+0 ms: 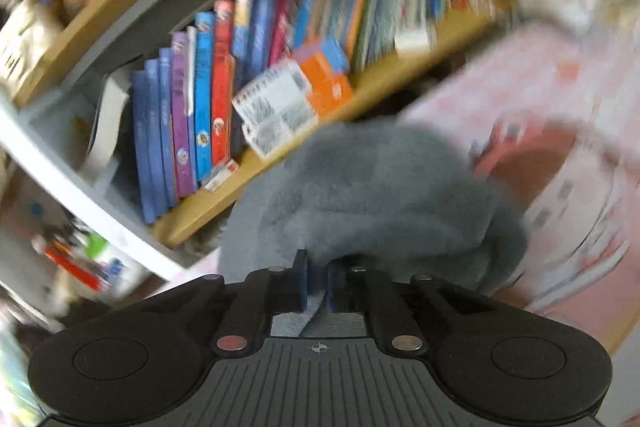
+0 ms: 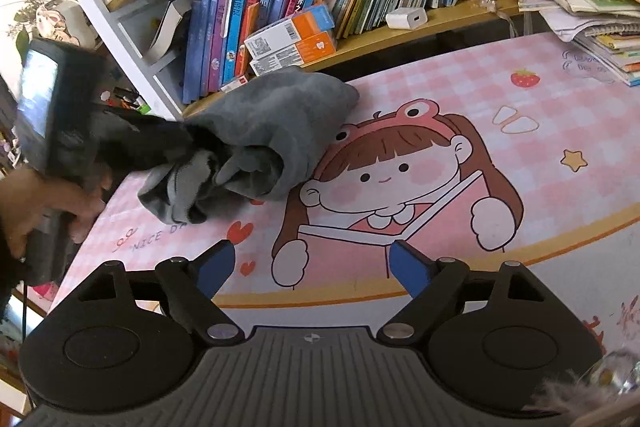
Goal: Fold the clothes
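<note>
Your left gripper [image 1: 318, 287] pinches the bunched grey garment [image 2: 256, 139], seemingly to spread it; your right gripper [image 2: 312, 267], jaws apart and empty, needs another edge.

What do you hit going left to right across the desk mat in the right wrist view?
Left tongs shut on crumpled grey garment → cartoon girl with frog hat printed on pink checked mat → red strawberry print → yellow star print → messy stack of books and papers.
</note>
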Demonstrator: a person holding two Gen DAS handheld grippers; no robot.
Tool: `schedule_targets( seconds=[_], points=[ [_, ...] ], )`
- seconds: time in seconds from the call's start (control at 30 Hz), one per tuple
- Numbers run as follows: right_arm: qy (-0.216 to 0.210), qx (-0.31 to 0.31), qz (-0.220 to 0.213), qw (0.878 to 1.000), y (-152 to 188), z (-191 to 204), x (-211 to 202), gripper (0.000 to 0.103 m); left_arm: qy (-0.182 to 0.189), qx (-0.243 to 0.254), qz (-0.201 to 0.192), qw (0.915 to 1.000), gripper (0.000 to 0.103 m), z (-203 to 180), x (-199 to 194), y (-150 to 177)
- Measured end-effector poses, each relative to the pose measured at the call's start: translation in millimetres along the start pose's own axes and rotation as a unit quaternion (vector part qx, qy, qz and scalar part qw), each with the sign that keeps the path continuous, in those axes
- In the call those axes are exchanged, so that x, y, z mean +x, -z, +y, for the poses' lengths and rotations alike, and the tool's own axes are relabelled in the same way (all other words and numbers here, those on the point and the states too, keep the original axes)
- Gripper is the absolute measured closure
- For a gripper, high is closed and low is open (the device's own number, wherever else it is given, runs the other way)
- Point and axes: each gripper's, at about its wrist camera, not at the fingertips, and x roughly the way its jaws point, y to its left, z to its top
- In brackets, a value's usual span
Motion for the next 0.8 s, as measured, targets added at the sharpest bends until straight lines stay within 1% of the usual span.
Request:
schedule_targets(
  seconds=[0.07, 0.1, 0.13, 0.2, 0.27, 0.37, 0.47, 0.57, 0.63, 0.7, 0.8],
  points=[
    [-0.006, 0.009, 0.003, 1.000, 0.8, 0.3, 1.4, 0.023, 0.034, -0.045, -0.035, 0.9978, 0.097, 9.4, -25.7, -6.2],
    [-0.006, 0.012, 0.005, 1.000, 1.6, 1.9, 2.9, 0.027, 0.051, -0.059, -0.054, 0.9955, 0.097, 9.9, -39.6, -7.6],
    [-0.004, 0.013, 0.008, 1.000, 2.5, 4.3, 4.8, 0.032, 0.066, -0.070, -0.071, 0.9928, 0.097, 10.2, -52.9, -8.1],
    [0.001, 0.008, 0.012, 1.000, 4.4, 11.1, 8.1, 0.038, 0.101, -0.089, -0.102, 0.9856, 0.097, 7.6, -79.8, -7.7],
    [0.006, -0.001, 0.012, 1.000, 6.8, 21.0, 10.4, 0.039, 0.132, -0.103, -0.125, 0.9780, 0.097, 7.2, -101.1, -6.8],
    [0.008, -0.007, 0.007, 1.000, 9.6, 35.7, 11.6, 0.039, 0.170, -0.124, -0.144, 0.9668, 0.097, 13.2, -125.0, -5.8],
    [0.009, -0.011, 0.001, 1.000, 14.2, 50.5, 12.2, 0.039, 0.213, -0.149, -0.157, 0.9527, 0.097, 24.8, -145.8, -2.2],
    [0.013, -0.016, -0.004, 1.000, 20.0, 64.0, 12.6, 0.039, 0.247, -0.172, -0.163, 0.9395, 0.097, 42.6, -160.5, 2.2],
    [0.009, -0.016, -0.012, 1.000, 22.3, 71.3, 10.6, 0.038, 0.267, -0.182, -0.177, 0.9295, 0.097, 54.7, -172.5, 5.6],
    [0.006, -0.015, -0.021, 1.000, 24.2, 78.3, 8.2, 0.037, 0.282, -0.192, -0.198, 0.9189, 0.097, 68.2, -184.1, 7.5],
    [0.015, -0.021, -0.021, 0.999, 27.0, 89.3, 8.2, 0.035, 0.305, -0.220, -0.225, 0.8988, 0.097, 93.1, -195.8, 9.0]
  ],
)
